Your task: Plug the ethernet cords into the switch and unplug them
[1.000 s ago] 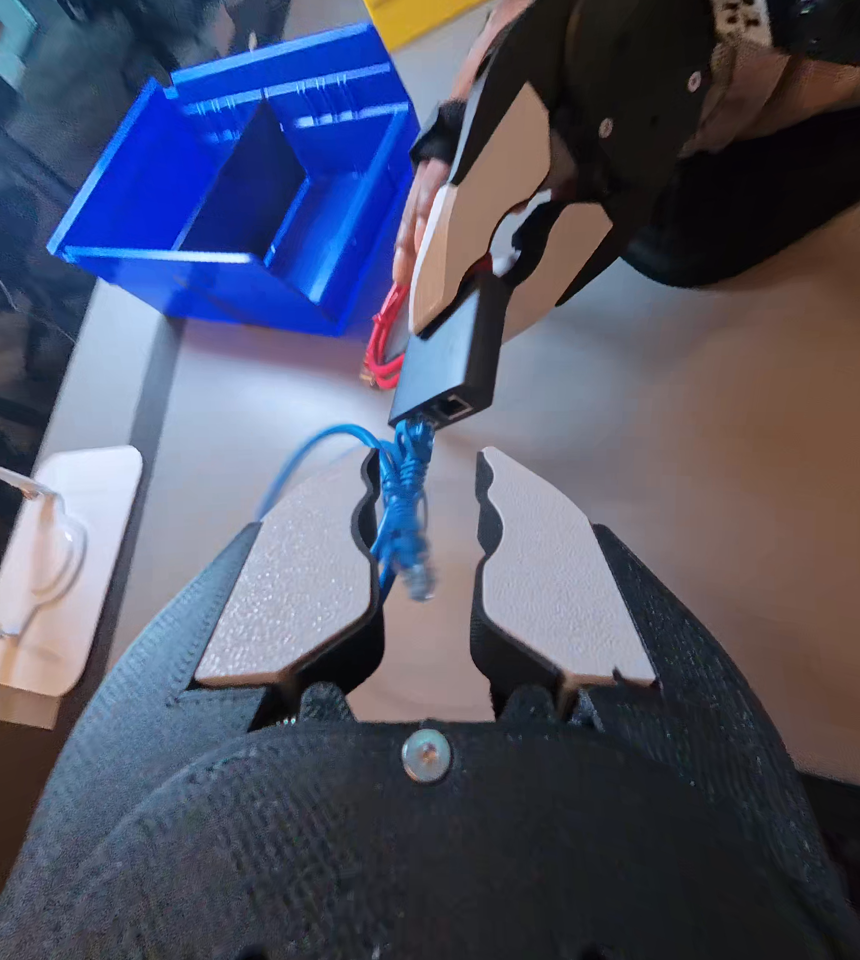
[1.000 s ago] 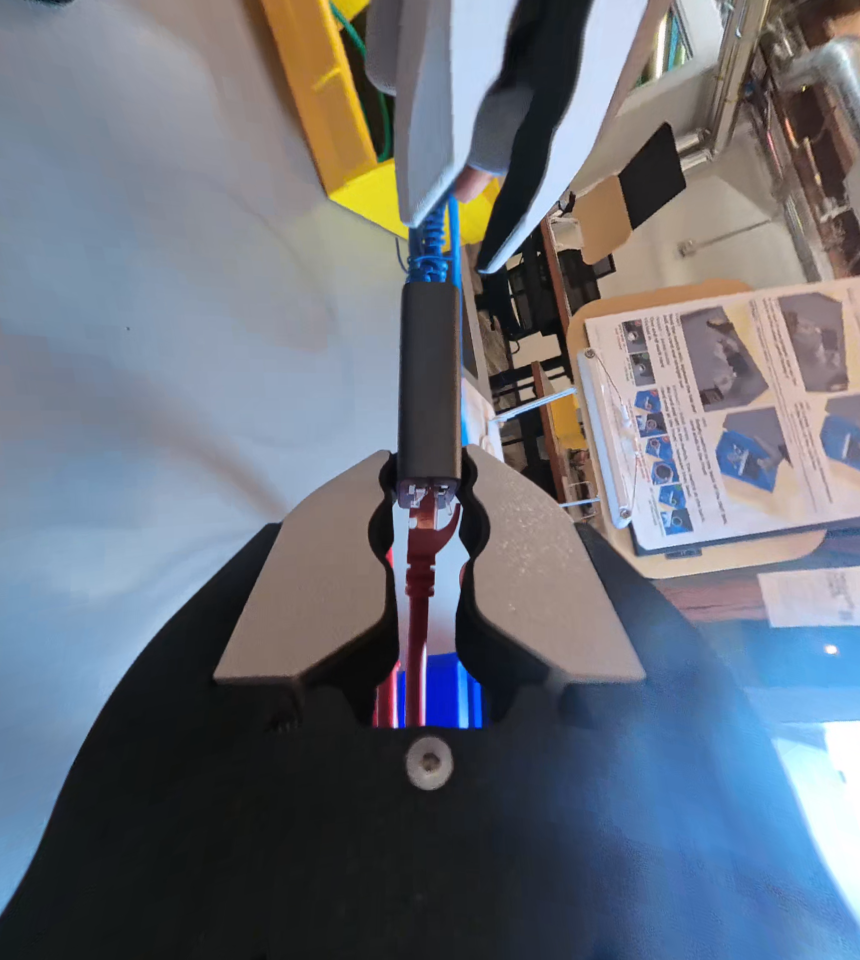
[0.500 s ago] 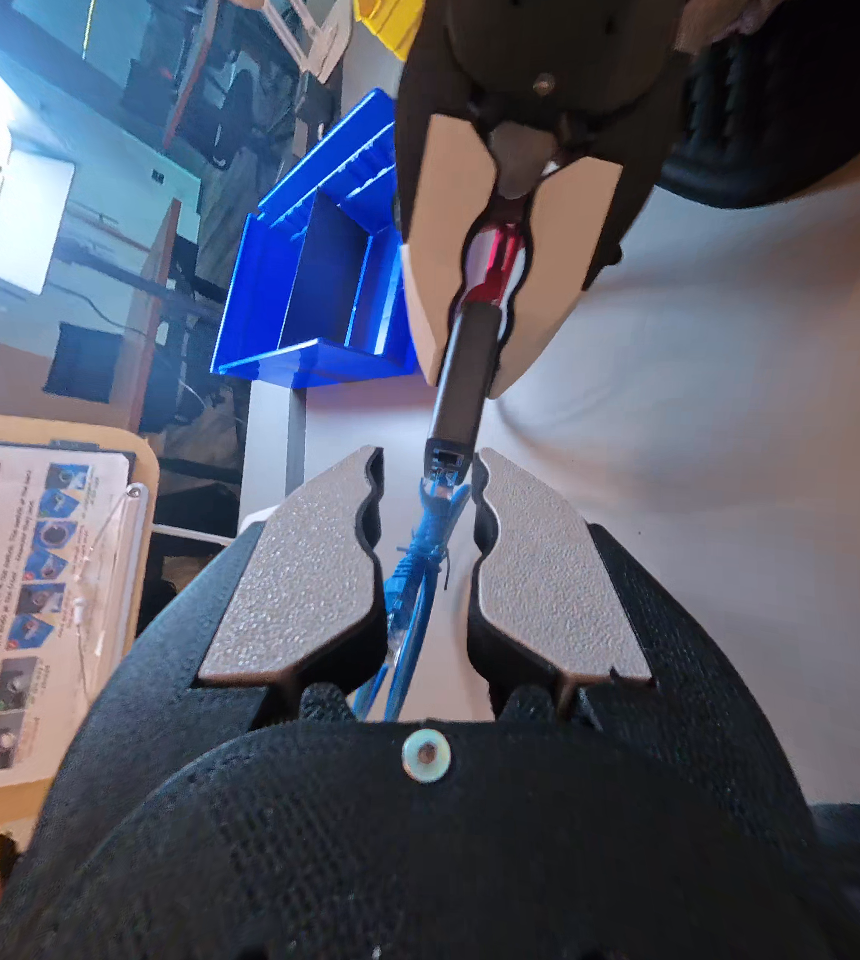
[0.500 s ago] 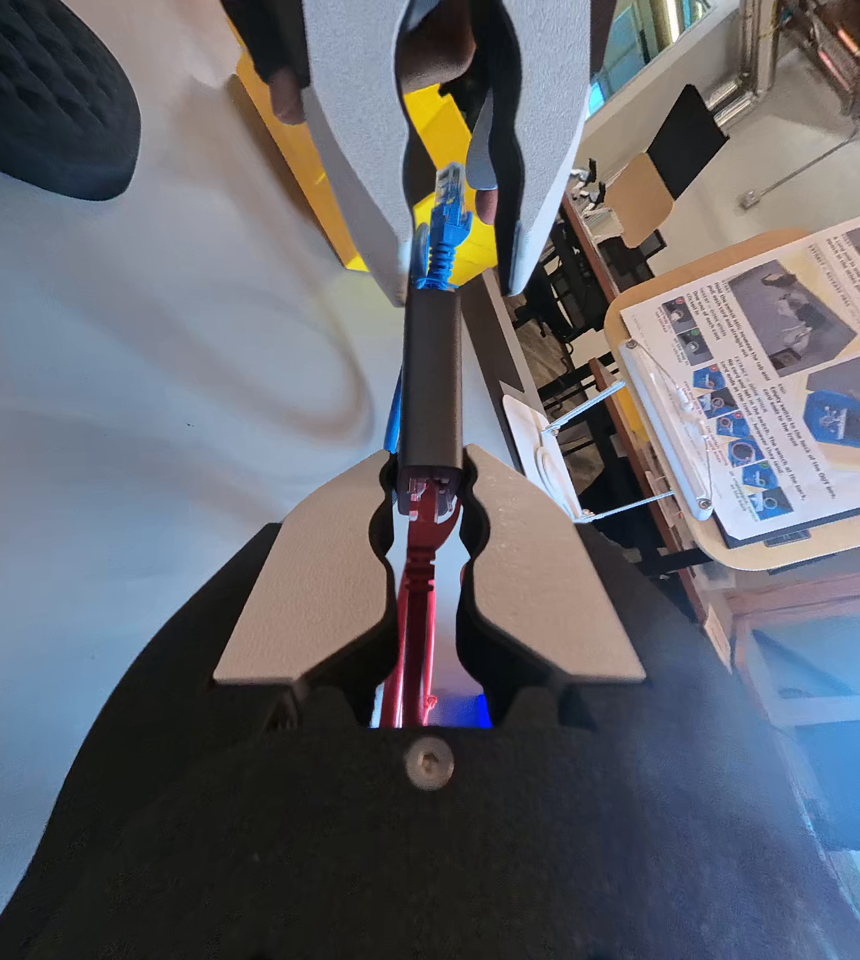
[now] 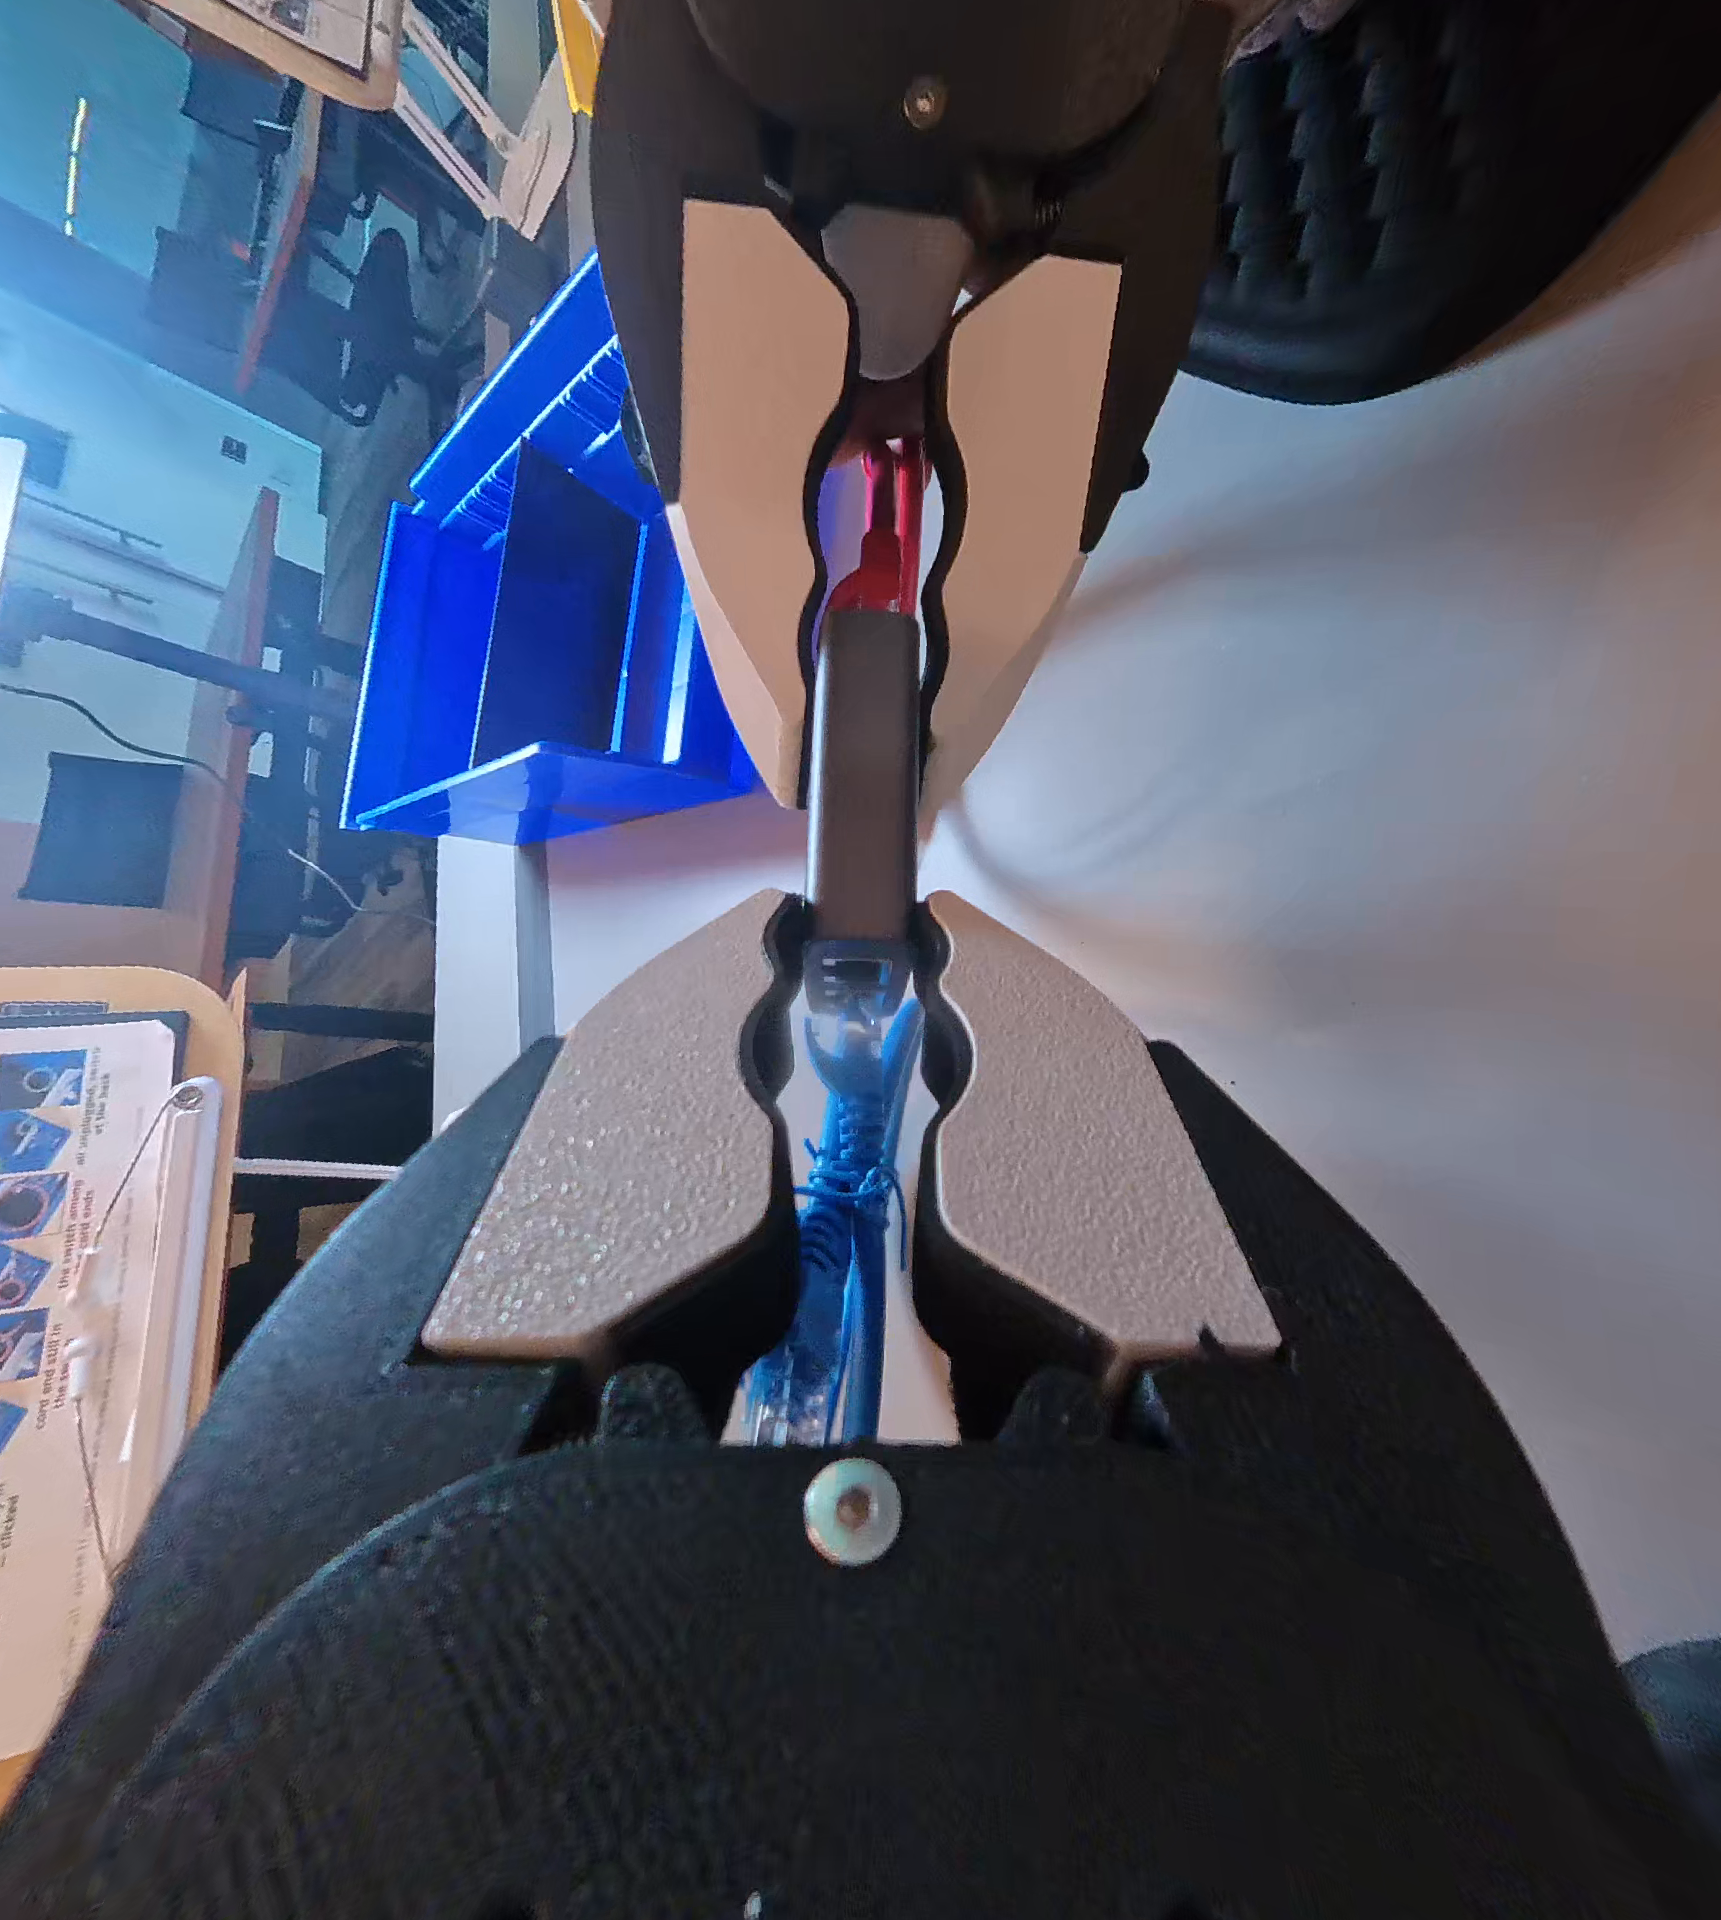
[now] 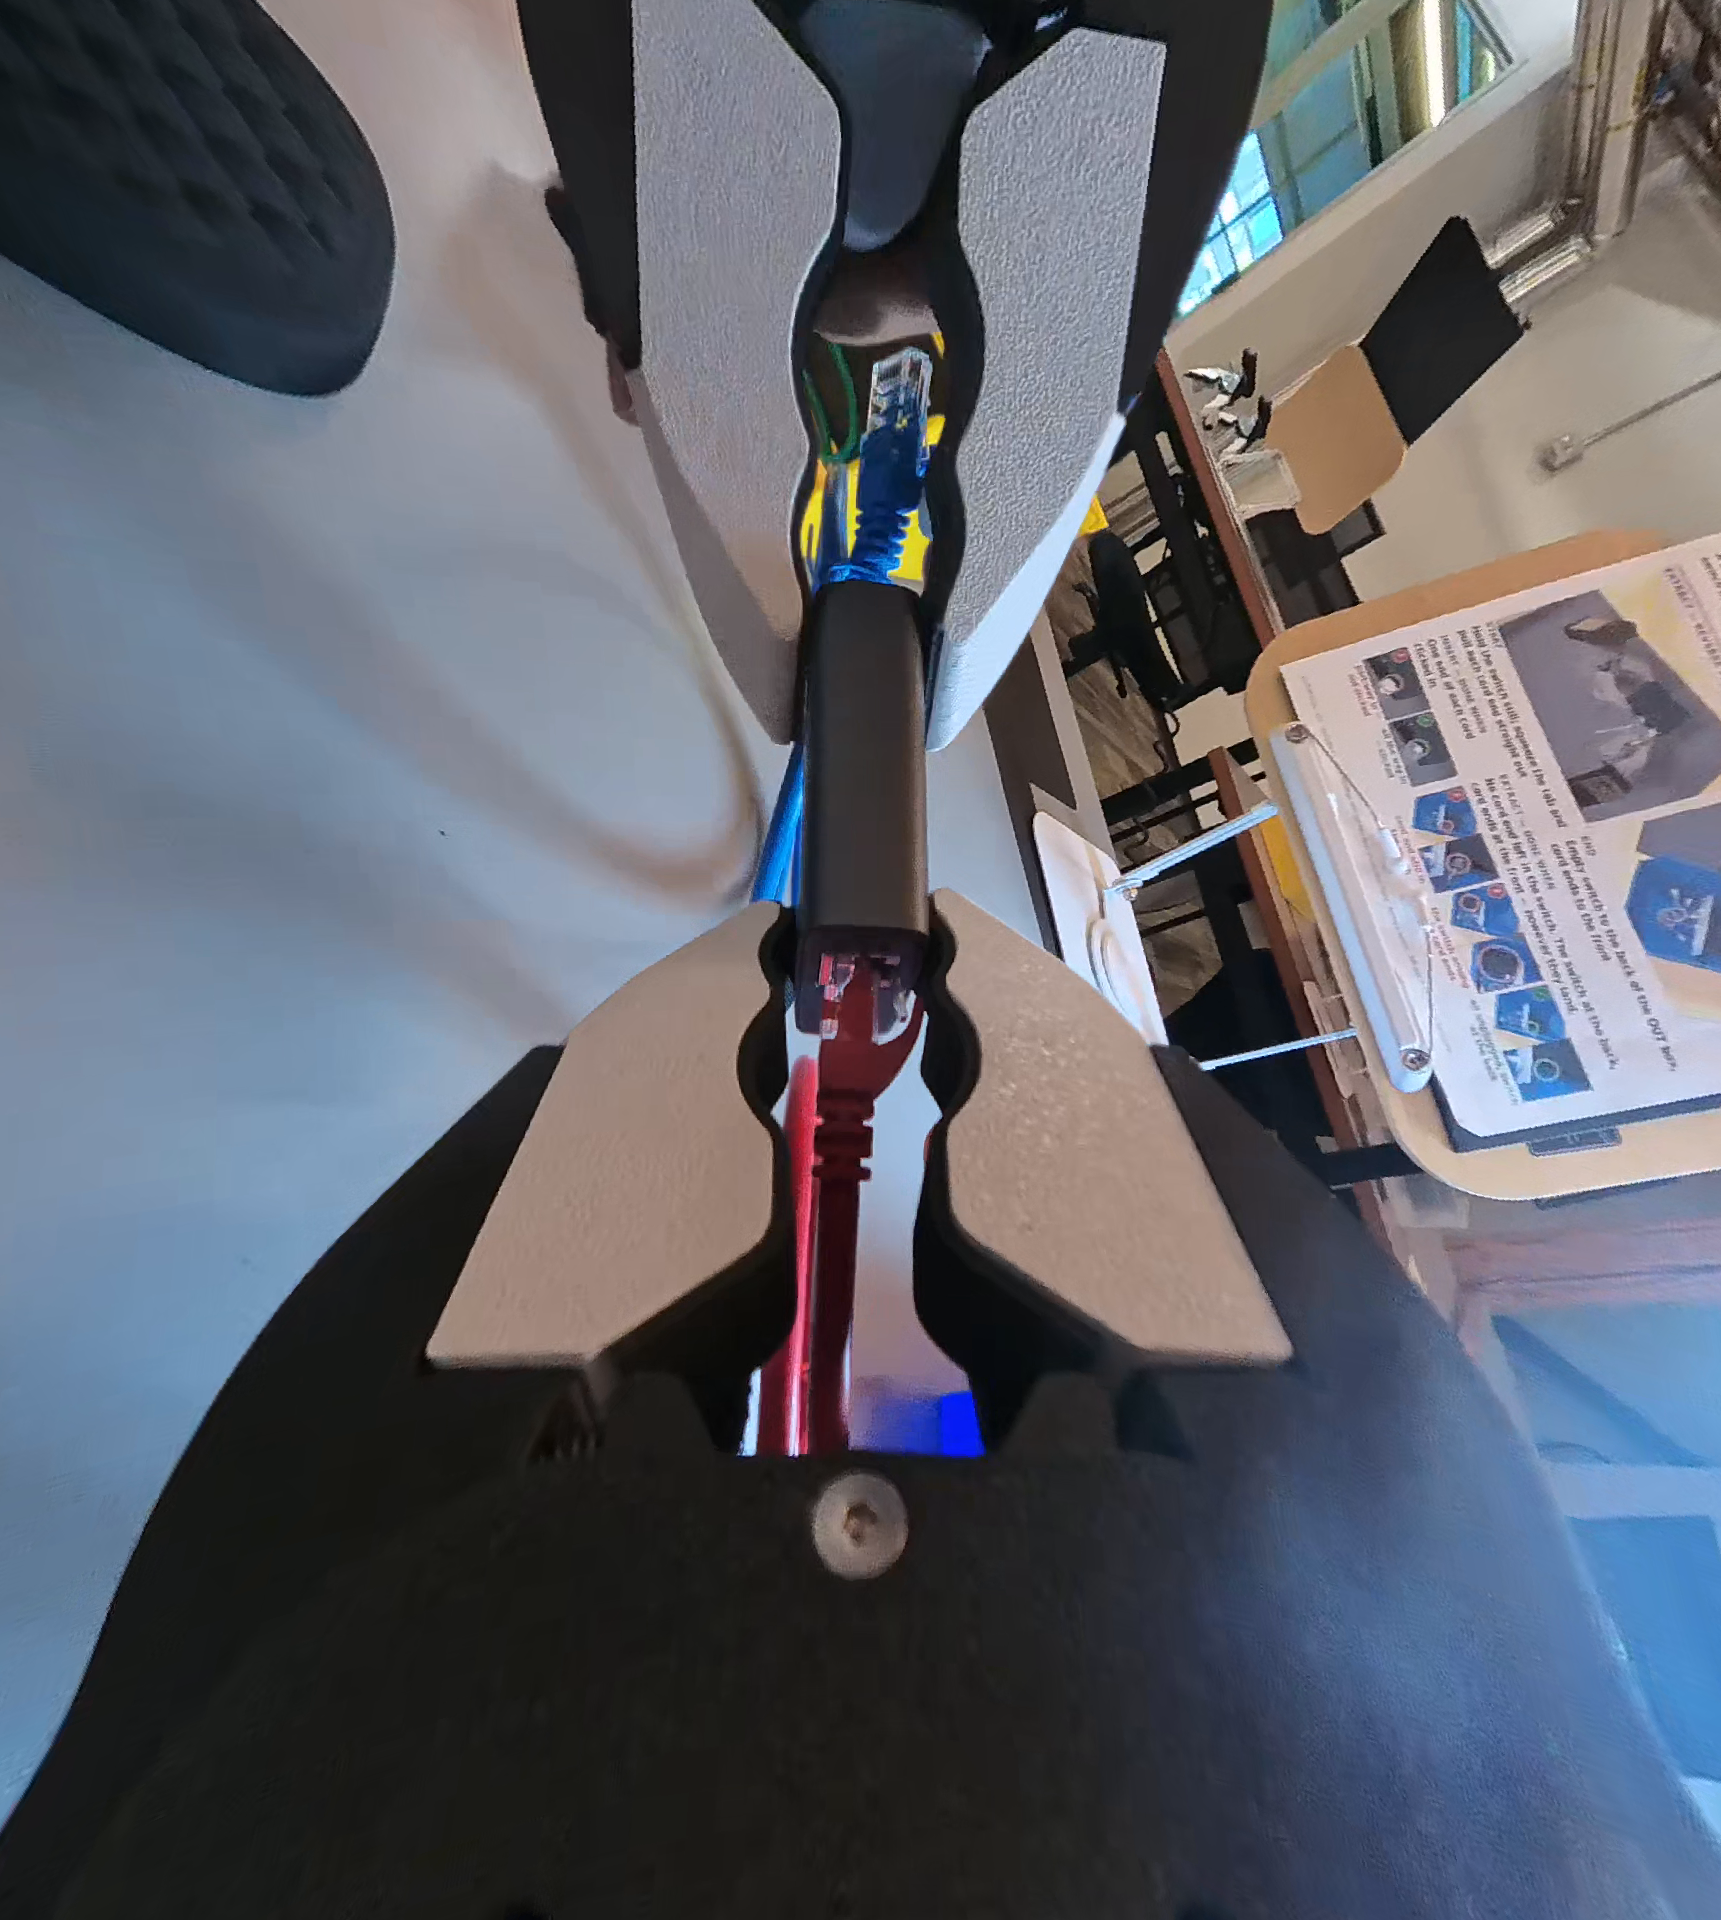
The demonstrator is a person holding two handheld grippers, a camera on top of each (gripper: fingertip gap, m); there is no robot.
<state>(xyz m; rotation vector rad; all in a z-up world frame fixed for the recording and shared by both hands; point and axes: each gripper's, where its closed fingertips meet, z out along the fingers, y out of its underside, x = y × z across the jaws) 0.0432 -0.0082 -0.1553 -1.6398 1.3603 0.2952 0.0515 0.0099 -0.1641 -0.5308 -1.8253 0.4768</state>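
A small black switch [image 5: 861, 769] is held in the air between my two grippers, which face each other. My left gripper [image 5: 856, 920] is shut on the end with the blue cord [image 5: 845, 1195] plugged in; the cord runs back between its fingers. My right gripper [image 6: 861, 920] is shut on the other end of the switch [image 6: 861, 769], where the red cord [image 6: 840, 1122] is plugged in. The right wrist view shows the left gripper [image 6: 861, 727] beyond, with the blue cord's [image 6: 887, 478] loose plug between its fingers. The left wrist view shows the right gripper [image 5: 861, 779] and the red cord [image 5: 882, 540].
A blue bin [image 5: 523, 644] stands on the white table [image 5: 1355, 935] at the left. An instruction sheet on a clipboard [image 6: 1562, 831] stands beyond the table edge, beside a white stand [image 6: 1095, 914]. A black sleeve [image 6: 139, 187] is at the top left. Both grippers' tips are close together, under 4 cm apart.
My left gripper has swung level with the switch, moved in over the blue cord and closed on the switch's near end. My right gripper has kept its hold.
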